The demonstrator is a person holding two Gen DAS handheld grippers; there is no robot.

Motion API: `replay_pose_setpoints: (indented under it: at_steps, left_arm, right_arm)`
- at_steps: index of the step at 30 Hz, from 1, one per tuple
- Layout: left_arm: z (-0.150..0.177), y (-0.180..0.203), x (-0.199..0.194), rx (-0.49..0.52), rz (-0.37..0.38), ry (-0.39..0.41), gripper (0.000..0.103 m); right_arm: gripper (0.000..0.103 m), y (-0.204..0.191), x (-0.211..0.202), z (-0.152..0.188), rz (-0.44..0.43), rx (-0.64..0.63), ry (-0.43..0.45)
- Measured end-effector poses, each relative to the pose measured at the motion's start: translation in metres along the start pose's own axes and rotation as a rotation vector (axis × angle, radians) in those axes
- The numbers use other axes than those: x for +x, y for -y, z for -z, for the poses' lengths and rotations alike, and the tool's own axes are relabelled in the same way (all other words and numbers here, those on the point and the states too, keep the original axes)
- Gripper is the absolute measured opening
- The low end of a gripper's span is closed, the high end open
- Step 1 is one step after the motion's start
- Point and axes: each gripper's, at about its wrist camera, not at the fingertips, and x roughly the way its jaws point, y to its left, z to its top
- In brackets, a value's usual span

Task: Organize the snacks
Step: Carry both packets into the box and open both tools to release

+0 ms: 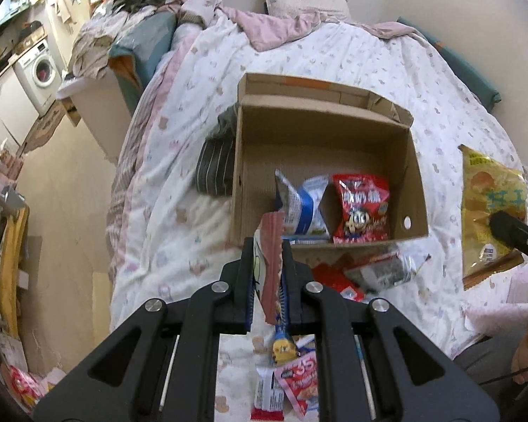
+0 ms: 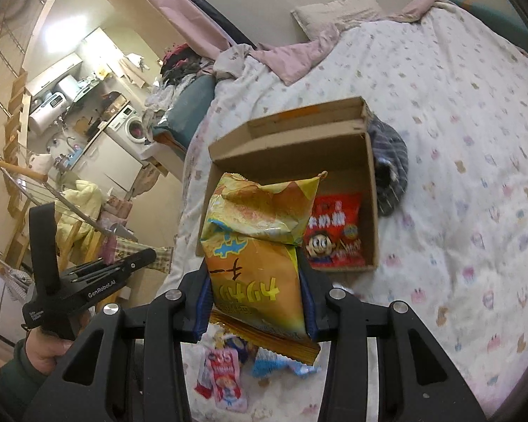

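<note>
From the left wrist, the left tongs (image 1: 268, 246) are clenched on a thin red-edged wrapper (image 1: 271, 253) just short of the cardboard box (image 1: 417, 190) on the bed (image 1: 179, 176); that slim pinch could slip.

From the right wrist, the right tongs (image 2: 255, 302) grasp the puffy yellow chip bag (image 2: 257, 246), which hides the box opening, so it may catch the rim.

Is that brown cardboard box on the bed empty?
No. The open brown cardboard box holds a red snack packet and a blue-and-white packet.
</note>
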Motion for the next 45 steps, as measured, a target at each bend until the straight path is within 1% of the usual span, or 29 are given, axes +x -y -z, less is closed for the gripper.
replay_pose_setpoints:
  at_steps: [3,10,15,20,22,25,26,28,30,34,38,41,45]
  left_arm:
    - [-0.011,0.002,0.007,0.008,-0.003,0.003,0.009]
    - [-0.032,0.002,0.038,0.000,0.001,-0.024,0.009]
    - [-0.040,0.010,0.067,0.020,0.007,-0.042,0.009]
    - [-0.042,0.015,0.097,0.042,-0.019,-0.058,0.009]
    - [-0.042,0.016,0.107,0.046,-0.037,-0.063,0.009]
    - [-0.041,0.016,0.122,0.061,-0.089,-0.061,0.009]
    - [-0.041,0.015,0.125,0.058,-0.089,-0.068,0.009]
    - [-0.042,0.012,0.128,0.044,-0.079,-0.077,0.009]
    - [-0.042,0.011,0.131,0.038,-0.087,-0.079,0.010]
    - [-0.042,0.009,0.136,0.015,-0.068,-0.102,0.010]
    - [-0.042,0.009,0.135,0.012,-0.061,-0.098,0.011]
    - [-0.043,0.012,0.132,0.019,-0.060,-0.076,0.011]
    - [-0.043,0.015,0.130,0.029,-0.049,-0.073,0.011]
  right_arm:
    - [0.043,0.002,0.009,-0.011,-0.008,0.006,0.003]
    - [0.043,0.014,0.039,-0.030,-0.003,0.010,-0.006]
    - [0.043,0.035,0.076,-0.038,0.028,0.038,-0.041]
    - [0.043,0.052,0.105,-0.036,0.040,0.067,-0.081]
    - [0.043,0.055,0.113,-0.036,0.043,0.071,-0.093]
    - [0.043,0.059,0.121,-0.035,0.061,0.065,-0.106]
    - [0.043,0.061,0.126,-0.034,0.073,0.064,-0.118]
    - [0.043,0.066,0.132,-0.032,0.077,0.080,-0.136]
    - [0.043,0.066,0.138,-0.029,0.077,0.092,-0.156]
    - [0.043,0.064,0.146,-0.026,0.095,0.071,-0.179]
    - [0.043,0.063,0.150,-0.024,0.096,0.071,-0.198]
    - [0.043,0.062,0.150,-0.023,0.097,0.069,-0.200]
    - [0.044,0.064,0.151,-0.022,0.097,0.081,-0.203]
